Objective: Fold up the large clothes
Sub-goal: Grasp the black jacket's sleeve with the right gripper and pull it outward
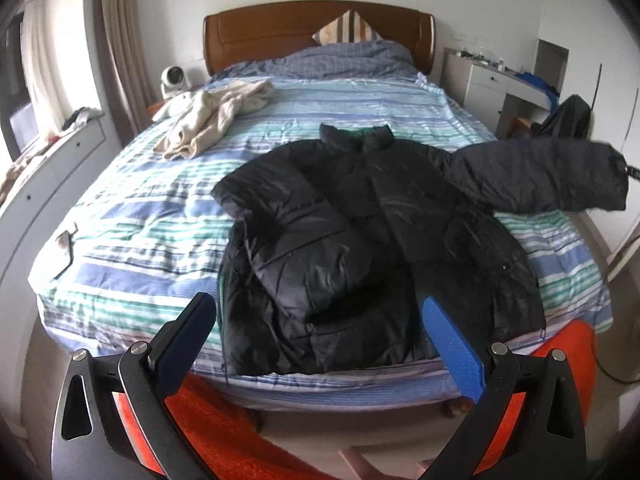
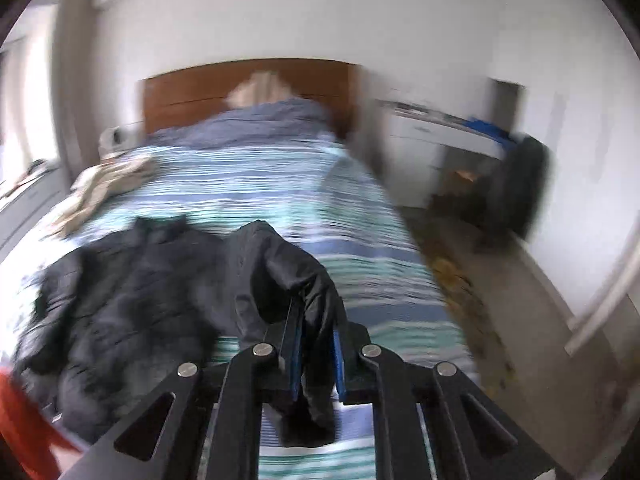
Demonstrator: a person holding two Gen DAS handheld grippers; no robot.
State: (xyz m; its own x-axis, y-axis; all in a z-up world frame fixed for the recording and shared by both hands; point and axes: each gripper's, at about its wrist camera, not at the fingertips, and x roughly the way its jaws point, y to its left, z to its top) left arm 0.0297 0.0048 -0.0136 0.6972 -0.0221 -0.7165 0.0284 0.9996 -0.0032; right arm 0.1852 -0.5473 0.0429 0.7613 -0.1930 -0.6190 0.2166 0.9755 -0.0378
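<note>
Lying puffy and black, one jacket (image 1: 360, 220); right gripper (image 2: 316, 344) pinches its sleeve (image 2: 288, 276), left gripper (image 1: 320, 320) spread wide.

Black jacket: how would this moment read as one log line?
black jacket on bed | left sleeve folded in | right gripper lifting right sleeve | left gripper open, empty

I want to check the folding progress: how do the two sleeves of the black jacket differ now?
The left sleeve lies folded across the jacket's front; the right sleeve stretches outward, lifted off the bed. No gripper holds the left sleeve; the right hand-held gripper is shut on the right sleeve's cuff. Both are black and puffy.
</note>
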